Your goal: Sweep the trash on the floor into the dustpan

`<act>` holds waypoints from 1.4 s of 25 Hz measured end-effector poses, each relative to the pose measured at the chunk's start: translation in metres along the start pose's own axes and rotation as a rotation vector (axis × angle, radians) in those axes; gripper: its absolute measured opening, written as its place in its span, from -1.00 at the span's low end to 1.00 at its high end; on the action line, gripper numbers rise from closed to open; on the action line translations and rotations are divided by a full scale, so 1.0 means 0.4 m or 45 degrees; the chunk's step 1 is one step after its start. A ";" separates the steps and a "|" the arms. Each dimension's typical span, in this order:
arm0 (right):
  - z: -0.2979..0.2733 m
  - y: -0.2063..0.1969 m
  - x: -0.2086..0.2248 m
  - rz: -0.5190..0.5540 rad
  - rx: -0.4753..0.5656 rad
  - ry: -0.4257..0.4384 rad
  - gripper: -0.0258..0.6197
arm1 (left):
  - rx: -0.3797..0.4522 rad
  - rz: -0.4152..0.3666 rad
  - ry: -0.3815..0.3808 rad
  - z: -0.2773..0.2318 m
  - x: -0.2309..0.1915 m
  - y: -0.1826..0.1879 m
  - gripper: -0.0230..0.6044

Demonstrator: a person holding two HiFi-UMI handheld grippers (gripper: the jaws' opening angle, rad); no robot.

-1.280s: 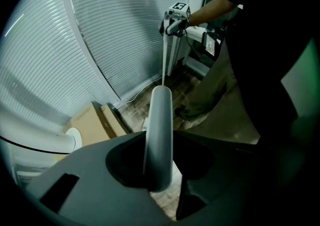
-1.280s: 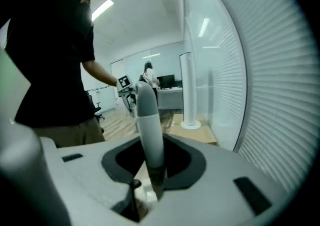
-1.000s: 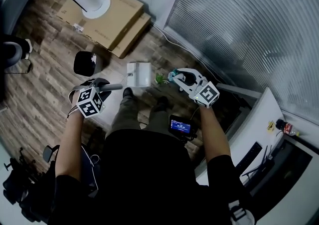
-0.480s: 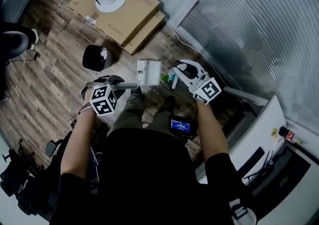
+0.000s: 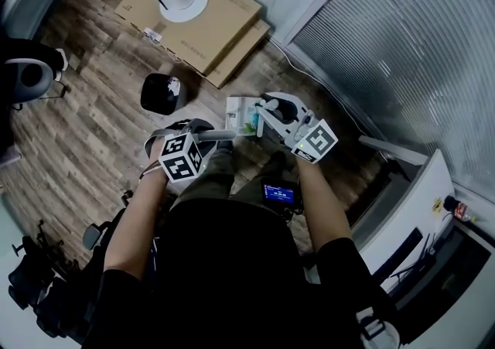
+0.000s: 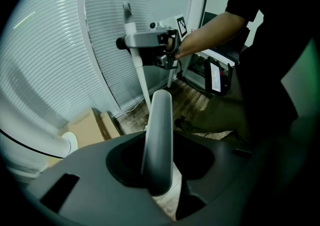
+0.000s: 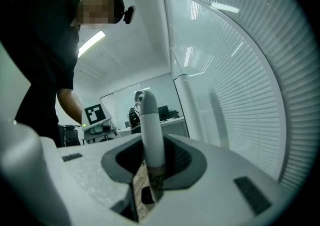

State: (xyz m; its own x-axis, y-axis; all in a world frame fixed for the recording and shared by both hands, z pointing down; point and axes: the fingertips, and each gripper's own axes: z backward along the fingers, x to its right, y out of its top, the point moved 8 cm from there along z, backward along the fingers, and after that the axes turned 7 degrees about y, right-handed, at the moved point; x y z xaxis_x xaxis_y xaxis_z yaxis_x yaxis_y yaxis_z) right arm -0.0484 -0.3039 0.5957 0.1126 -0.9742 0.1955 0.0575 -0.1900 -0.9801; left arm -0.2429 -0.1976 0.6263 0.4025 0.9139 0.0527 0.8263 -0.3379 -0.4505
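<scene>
A white dustpan sits on the wood floor ahead of the person's feet. A small green thing lies at its right edge. My left gripper is shut on a grey handle that points toward the dustpan; in the left gripper view that handle stands between the jaws. My right gripper hovers over the dustpan's right side, shut on a broom handle with a grey top. In the left gripper view the broom's white pole drops from it to the floor. The broom head is hidden.
Flat cardboard boxes and a white round stand base lie beyond the dustpan. A black round object stands to its left. Window blinds fill the right side, with a white desk below them. A chair is at far left.
My right gripper has swung left with the broom handle, from beside the green thing to over the dustpan's right side. The left gripper has kept its hold and place.
</scene>
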 end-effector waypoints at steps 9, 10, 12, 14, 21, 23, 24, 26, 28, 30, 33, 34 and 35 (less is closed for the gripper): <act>-0.037 0.070 -0.023 0.016 0.141 -0.003 -0.64 | 0.051 -0.028 -0.029 0.002 -0.001 -0.005 -0.60; -0.031 0.078 -0.029 0.024 0.139 -0.009 -0.64 | 0.054 -0.032 -0.029 0.003 -0.001 -0.007 -0.60; -0.017 0.103 -0.043 0.042 0.140 -0.024 -0.64 | 0.061 -0.033 -0.028 0.006 -0.003 -0.014 -0.60; 0.001 0.135 -0.058 0.058 0.147 -0.050 -0.64 | 0.071 -0.030 -0.029 0.005 -0.004 -0.019 -0.60; 0.067 0.273 -0.115 0.137 0.099 -0.219 -0.66 | 0.118 -0.044 -0.042 0.012 -0.002 -0.020 -0.55; 0.092 0.309 -0.134 0.150 0.082 -0.270 -0.66 | 0.153 -0.033 -0.038 0.034 -0.008 -0.011 -0.50; 0.106 0.329 -0.143 0.158 0.080 -0.298 -0.66 | 0.176 -0.025 -0.034 0.050 -0.013 -0.004 -0.49; 0.132 0.369 -0.163 0.166 0.098 -0.356 -0.66 | 0.237 -0.001 -0.023 0.095 -0.024 0.010 -0.47; 0.157 0.409 -0.179 0.169 0.133 -0.412 -0.66 | 0.329 0.043 -0.003 0.151 -0.043 0.027 -0.47; 0.182 0.445 -0.190 0.167 0.157 -0.467 -0.66 | 0.462 0.122 0.024 0.211 -0.073 0.052 -0.49; 0.218 0.492 -0.208 0.155 0.175 -0.553 -0.65 | 0.727 0.319 0.063 0.286 -0.121 0.092 -0.58; 0.231 0.506 -0.217 0.155 0.177 -0.579 -0.65 | 0.826 0.388 0.074 0.310 -0.133 0.105 -0.60; 0.245 0.518 -0.228 0.158 0.181 -0.602 -0.65 | 0.930 0.452 0.088 0.335 -0.142 0.118 -0.61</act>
State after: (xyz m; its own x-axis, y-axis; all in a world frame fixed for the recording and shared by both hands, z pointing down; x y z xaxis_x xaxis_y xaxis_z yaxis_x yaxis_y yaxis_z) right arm 0.0505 -0.2427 0.3781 0.5623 -0.8203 0.1045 0.1457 -0.0262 -0.9890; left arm -0.2794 -0.2354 0.4825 0.6353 0.7558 -0.1586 0.1890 -0.3513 -0.9170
